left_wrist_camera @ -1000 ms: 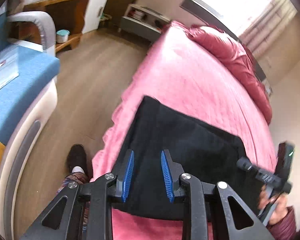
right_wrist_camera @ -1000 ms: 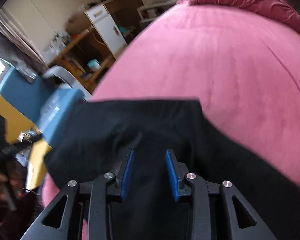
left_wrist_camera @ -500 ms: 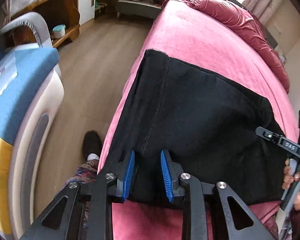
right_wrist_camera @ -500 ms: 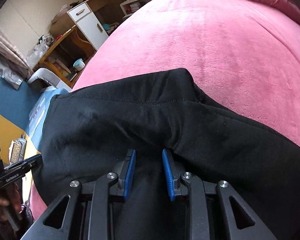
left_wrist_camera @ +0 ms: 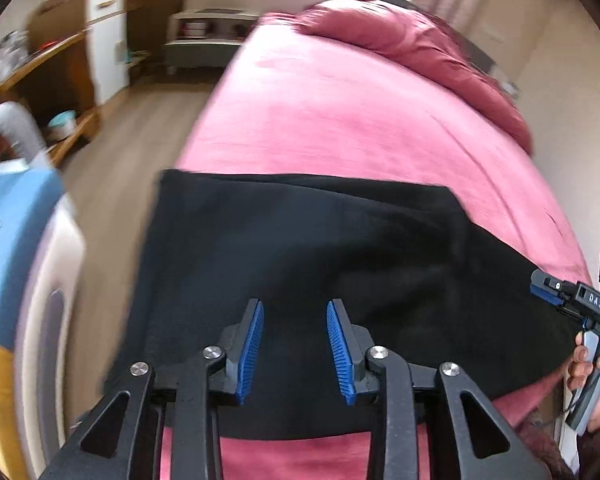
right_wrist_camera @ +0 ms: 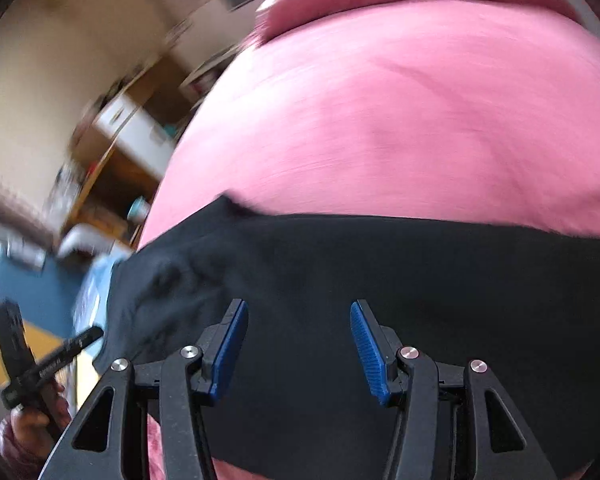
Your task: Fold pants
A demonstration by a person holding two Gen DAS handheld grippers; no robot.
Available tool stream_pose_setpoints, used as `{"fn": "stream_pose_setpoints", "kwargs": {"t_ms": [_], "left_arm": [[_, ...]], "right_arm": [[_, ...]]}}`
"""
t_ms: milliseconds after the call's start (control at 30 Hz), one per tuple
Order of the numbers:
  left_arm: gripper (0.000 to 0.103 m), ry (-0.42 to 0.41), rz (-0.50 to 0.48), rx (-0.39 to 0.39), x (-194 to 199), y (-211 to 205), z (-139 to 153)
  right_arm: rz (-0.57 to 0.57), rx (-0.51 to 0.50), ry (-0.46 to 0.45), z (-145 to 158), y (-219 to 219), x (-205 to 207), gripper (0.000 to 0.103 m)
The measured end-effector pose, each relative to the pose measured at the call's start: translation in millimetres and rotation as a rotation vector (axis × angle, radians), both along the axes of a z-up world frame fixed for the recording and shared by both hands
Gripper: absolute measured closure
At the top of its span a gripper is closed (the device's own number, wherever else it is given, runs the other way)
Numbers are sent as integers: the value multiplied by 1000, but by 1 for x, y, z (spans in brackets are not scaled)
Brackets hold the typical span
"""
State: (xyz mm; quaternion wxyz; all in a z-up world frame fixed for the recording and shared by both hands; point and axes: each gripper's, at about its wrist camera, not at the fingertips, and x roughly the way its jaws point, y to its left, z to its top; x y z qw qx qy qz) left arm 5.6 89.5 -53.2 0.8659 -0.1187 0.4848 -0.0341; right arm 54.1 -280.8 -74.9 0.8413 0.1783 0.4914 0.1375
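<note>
Black pants (left_wrist_camera: 300, 256) lie folded in a rough rectangle near the foot of a pink bed (left_wrist_camera: 340, 120). My left gripper (left_wrist_camera: 296, 340) is open and empty just above the pants' near edge. My right gripper (right_wrist_camera: 296, 336) is open wide and empty over the pants (right_wrist_camera: 420, 280), close to the cloth. The right gripper also shows at the right edge of the left wrist view (left_wrist_camera: 568, 304). The left gripper shows at the lower left of the right wrist view (right_wrist_camera: 52, 360). Both views are blurred by motion.
A blue and white armchair (left_wrist_camera: 16, 240) stands left of the bed across a strip of wooden floor (left_wrist_camera: 140, 140). A wooden shelf unit (left_wrist_camera: 60, 72) and a white cabinet (left_wrist_camera: 108, 40) line the far wall. A dark red duvet (left_wrist_camera: 420, 56) is bunched at the bed's head.
Both grippers have opened and let go of the pants. The right jaws spread much wider. Both cameras swung upward, showing more of the bed and room.
</note>
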Motion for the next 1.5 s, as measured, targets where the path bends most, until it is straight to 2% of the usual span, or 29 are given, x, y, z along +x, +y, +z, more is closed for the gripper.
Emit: {"fn": "stream_pose_setpoints", "kwargs": {"t_ms": [233,367,533,633,767,867,1000,1100,1133,1200,1500], "left_arm": [[67,25,-187,-16,6,-77,0],[67,43,-275,0,4,-107,-6],[67,79,-337,15,5,-126,-15],[67,91,-354,29,6,-133,-18],[67,105,-372,57,6,-144,-17],[67,112,-377,71,5,-149,-17],[67,122,-377,87,5,-155,-19],[67,128,-378,85,12,-165,-20],[67,129,-381,78,12,-167,-20],[67,130,-386,55,14,-168,-20],[67,148,-363,-53,20,-160,-28]], "right_arm": [[-359,56,-1,14,-154,-68,49],[-621,148,-15,12,-244,-129,49],[-894,279,-23,-13,-315,-192,47],[-988,360,-19,-34,-333,-213,48],[-1024,421,-16,-56,-345,-213,51],[-1038,446,-15,-68,-353,-203,57],[-1045,449,-26,-81,-357,-192,74],[-1055,452,-29,-87,-367,-185,76],[-1056,447,-30,-86,-368,-182,81],[-1014,389,-30,-73,-365,-172,89],[-671,217,-197,26,-306,-139,90]]}}
